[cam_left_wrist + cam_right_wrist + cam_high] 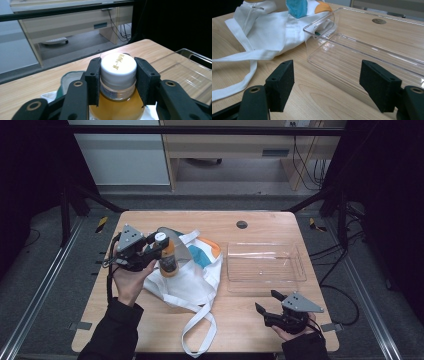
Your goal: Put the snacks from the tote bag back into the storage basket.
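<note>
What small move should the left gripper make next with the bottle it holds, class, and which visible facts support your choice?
Probably carry the bottle sideways toward the clear tray. The left gripper is clamped on its white cap and holds it upright above the white bag. The tray beside the bag holds nothing, and the right gripper rests open near the tray's front edge.

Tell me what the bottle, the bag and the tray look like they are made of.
Bottle: clear plastic by the look, since the amber drink shows through; its cap is matte white plastic, ribbed and printed in gold.
Bag: soft white woven cloth, probably cotton, as it creases and has limp straps.
Tray: hard, glossy transparent plastic, perhaps acrylic; the wood grain shows through.
</note>
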